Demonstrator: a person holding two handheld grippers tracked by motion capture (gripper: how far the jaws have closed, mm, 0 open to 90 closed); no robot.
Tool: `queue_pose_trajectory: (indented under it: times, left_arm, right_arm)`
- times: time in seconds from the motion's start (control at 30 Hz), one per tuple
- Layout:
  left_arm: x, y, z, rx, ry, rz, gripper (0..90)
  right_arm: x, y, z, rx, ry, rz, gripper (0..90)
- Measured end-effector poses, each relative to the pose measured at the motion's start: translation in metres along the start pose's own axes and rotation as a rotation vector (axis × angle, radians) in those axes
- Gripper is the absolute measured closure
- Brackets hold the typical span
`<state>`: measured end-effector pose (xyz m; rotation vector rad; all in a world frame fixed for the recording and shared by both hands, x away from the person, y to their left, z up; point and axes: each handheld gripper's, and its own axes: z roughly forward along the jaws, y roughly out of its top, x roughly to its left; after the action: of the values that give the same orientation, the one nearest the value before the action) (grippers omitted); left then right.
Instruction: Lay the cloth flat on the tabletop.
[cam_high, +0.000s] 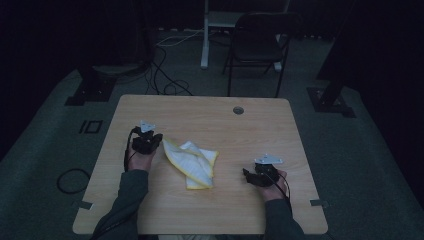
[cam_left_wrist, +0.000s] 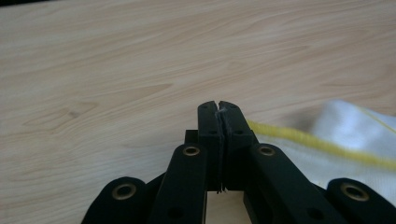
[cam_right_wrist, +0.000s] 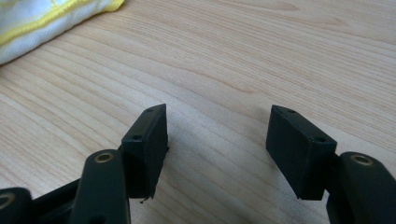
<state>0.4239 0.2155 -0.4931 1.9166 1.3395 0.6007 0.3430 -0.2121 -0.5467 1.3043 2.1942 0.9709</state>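
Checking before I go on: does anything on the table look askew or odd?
Only the cloth: it lies rumpled and half-folded at a slant mid-table, yellow hem uneven. The left tool is shut with a thin edge of it seemingly pinched; the right tool is open over bare table.

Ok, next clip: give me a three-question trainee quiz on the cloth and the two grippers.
1. True or false: the left gripper has its jaws shut.
2. Which colour edges the white cloth? A red, B yellow, C blue.
3. Fill in: the right gripper has its jaws ____ over the bare table.

Key: 1 true, with a wisp of thread at the tips and the cloth's hem right beside them. 2 B. 3 open.
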Motion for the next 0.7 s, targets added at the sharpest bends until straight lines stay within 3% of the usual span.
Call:
queue_pose_trajectory:
  times: [0.2, 0.27, 0.4, 0.57, 0.7]
  left_arm:
    - [0.018, -0.004, 0.012, 0.027, 0.033, -0.061, 89.0]
    - [0.018, -0.005, 0.012, 0.025, 0.027, -0.062, 87.7]
    - [0.012, -0.007, 0.006, 0.001, -0.013, -0.053, 75.4]
    - [-0.002, -0.012, -0.009, -0.041, -0.051, -0.062, 70.9]
    - [-0.015, -0.021, -0.021, -0.065, -0.078, -0.046, 67.5]
  right_arm:
    - [0.000, 0.000, 0.000, 0.000, 0.000, 0.000, 38.5]
    - [0.000, 0.000, 0.000, 0.001, 0.000, 0.000, 38.5]
    - [0.000, 0.000, 0.000, 0.000, -0.001, 0.001, 38.5]
    - [0.001, 0.000, 0.000, 0.000, 0.000, 0.000, 40.4]
    - [0.004, 0.001, 0.000, 0.002, 0.008, -0.009, 43.1]
